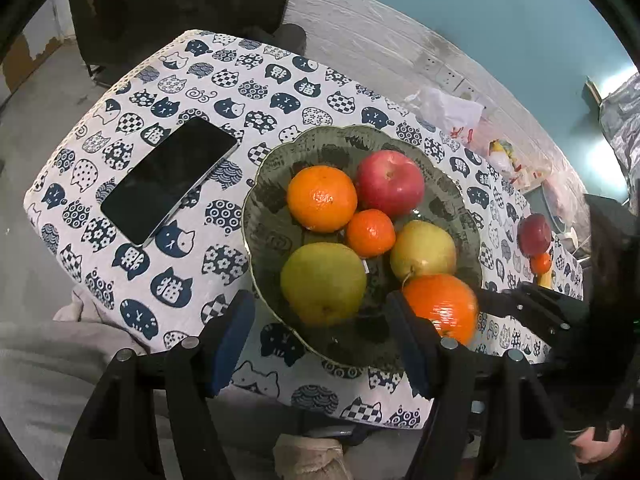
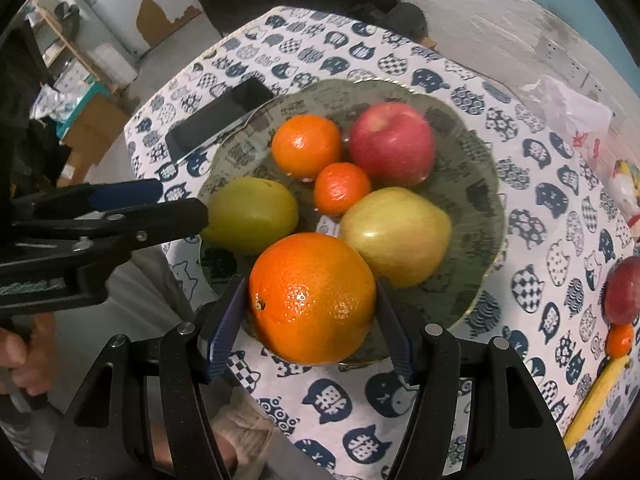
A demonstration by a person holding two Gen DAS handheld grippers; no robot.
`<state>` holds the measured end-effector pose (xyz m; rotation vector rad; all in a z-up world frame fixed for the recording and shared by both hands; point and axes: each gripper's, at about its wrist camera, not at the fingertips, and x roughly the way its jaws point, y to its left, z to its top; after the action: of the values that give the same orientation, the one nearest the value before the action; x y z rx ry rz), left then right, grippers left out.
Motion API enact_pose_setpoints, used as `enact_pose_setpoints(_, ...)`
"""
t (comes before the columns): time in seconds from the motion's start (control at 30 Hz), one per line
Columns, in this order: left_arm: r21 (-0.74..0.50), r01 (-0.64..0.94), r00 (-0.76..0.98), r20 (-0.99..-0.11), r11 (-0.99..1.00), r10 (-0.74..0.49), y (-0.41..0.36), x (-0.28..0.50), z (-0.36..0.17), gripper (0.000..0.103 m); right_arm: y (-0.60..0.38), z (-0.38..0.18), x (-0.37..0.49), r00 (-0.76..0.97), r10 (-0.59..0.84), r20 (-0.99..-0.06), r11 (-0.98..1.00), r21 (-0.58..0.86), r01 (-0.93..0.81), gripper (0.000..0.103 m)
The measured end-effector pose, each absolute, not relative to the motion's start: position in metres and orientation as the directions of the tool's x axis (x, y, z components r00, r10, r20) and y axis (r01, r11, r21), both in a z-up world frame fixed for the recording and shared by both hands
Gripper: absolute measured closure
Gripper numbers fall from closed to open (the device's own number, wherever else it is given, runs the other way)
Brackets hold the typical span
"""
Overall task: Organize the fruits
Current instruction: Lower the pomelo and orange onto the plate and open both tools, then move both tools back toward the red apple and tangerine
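Right wrist view, right hand-held gripper [image 2: 310, 328] clamping a large orange [image 2: 312, 298] over the bowl's [image 2: 476, 184] near rim, left hand-held gripper [image 1: 320, 332] open, empty.

Right gripper [image 2: 310, 328] angled steeply downward, blue pads [image 2: 224, 328] pressed on both sides of a large orange [image 2: 312, 296]. Left gripper [image 1: 320, 336] tilted down likewise, jaws parted with nothing between them, just left of the right one. Bare hand [image 2: 18, 356] wrapped around the left gripper's handle.
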<state>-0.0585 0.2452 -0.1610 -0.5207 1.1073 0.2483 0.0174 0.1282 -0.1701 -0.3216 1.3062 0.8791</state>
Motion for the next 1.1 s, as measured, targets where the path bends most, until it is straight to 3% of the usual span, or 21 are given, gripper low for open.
enact_pose_setpoints(0.57, -0.244, -0.405, 0.445, -0.895, 0.881, -0.043, 0.231, -0.069, -0.143, 0.034, 0.122, -0.150, 0.030, 0.101, 0.406, -0.908, 0.678, 0.225, -0.699, 0.040)
enact_pose_setpoints(1.1, -0.196, -0.294, 0.485, -0.874, 0.935, -0.030, 0.177, -0.046, -0.116, 0.022, 0.054, -0.109, 0.046, 0.244, 0.376, -0.894, 0.764, 0.150, -0.628, 0.021)
